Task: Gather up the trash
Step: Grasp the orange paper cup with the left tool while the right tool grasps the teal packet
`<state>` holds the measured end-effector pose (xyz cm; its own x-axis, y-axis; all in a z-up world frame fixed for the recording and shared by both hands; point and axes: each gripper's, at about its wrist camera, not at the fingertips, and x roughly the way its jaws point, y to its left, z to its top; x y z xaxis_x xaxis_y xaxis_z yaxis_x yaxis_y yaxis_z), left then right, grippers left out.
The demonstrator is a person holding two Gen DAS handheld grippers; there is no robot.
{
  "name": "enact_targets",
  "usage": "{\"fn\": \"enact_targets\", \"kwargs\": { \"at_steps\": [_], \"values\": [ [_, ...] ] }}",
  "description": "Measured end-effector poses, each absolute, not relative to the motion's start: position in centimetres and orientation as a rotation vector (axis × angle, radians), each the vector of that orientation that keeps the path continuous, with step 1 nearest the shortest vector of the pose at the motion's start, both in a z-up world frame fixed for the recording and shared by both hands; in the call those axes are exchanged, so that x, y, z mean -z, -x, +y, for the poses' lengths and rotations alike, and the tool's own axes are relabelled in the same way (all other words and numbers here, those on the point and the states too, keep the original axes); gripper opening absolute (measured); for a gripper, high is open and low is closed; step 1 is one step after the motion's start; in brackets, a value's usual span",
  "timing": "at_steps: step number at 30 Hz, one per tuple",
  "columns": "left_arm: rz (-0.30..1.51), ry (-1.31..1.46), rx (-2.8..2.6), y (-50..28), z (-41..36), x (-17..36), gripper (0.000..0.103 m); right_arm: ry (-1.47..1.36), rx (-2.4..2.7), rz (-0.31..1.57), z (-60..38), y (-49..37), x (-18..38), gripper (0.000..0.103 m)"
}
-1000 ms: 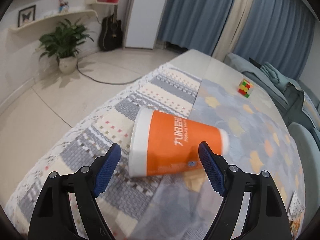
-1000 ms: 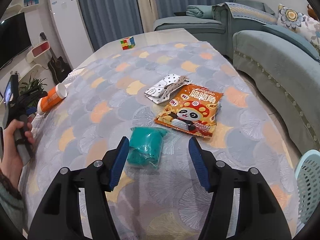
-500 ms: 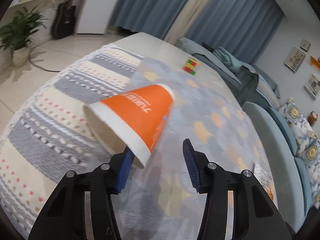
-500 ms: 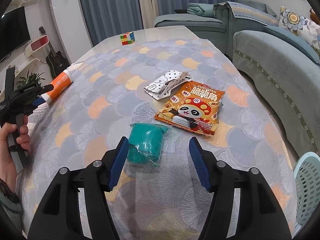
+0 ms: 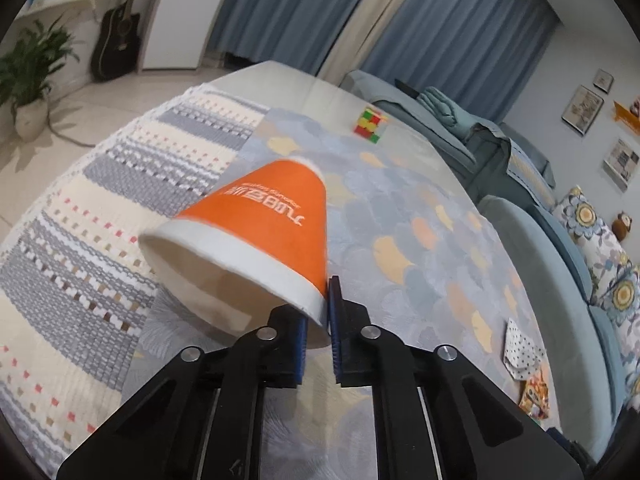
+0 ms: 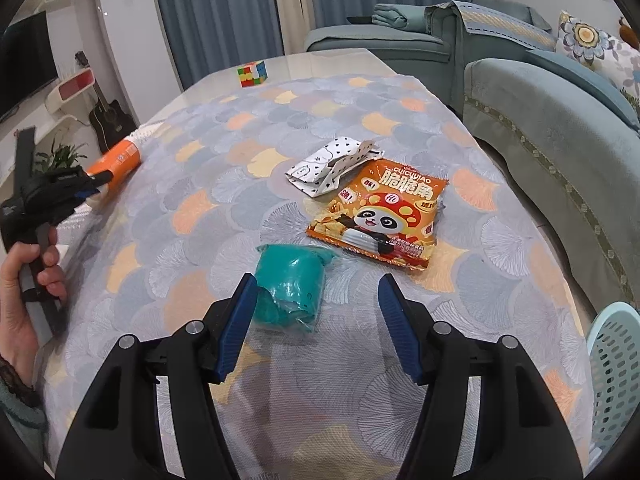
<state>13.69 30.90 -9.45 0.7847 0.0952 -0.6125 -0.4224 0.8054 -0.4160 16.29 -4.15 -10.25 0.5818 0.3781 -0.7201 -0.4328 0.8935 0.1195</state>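
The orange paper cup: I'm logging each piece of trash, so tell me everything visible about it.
The orange paper cup looks like thin paper, orange with white lettering, a white rim band and a pale inside. It lies tipped, mouth toward the left wrist camera, base pointing away, at the table's patterned cloth edge. The left claw is shut on its rim wall, one pad inside, one outside.

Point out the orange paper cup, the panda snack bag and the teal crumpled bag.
orange paper cup [image 5: 276, 216], left wrist view, on its orange side wall.
panda snack bag [image 6: 380, 216], right wrist view, on the panda print.
teal crumpled bag [image 6: 290, 286], right wrist view, on its middle.
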Motion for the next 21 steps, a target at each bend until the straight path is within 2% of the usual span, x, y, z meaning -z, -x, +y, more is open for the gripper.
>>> {"fn": "enact_targets", "kwargs": {
  "at_steps": [7,17,19,20,21],
  "values": [
    [0.609,0.537,-0.232,-12.1,27.3,8.8,0.002,0.072,-0.476,0.844,-4.0,-16.6,10.5,0.059],
    [0.735,0.503,-0.089,-8.6,20.4,10.3,0.003,0.05,-0.479,0.845,-4.4,-16.7,10.5,0.059],
    [0.75,0.506,-0.061,-7.8,19.9,10.6,0.014,0.046,-0.48,0.846,-4.4,-16.7,10.5,0.059],
    [0.764,0.497,-0.042,-7.4,19.6,10.6,0.028,0.045,-0.482,0.846,-4.4,-16.7,10.5,0.059],
    [0.77,0.487,-0.038,-6.8,19.3,10.6,0.048,0.045,-0.483,0.847,-4.5,-16.7,10.5,0.059]
  ]
}}
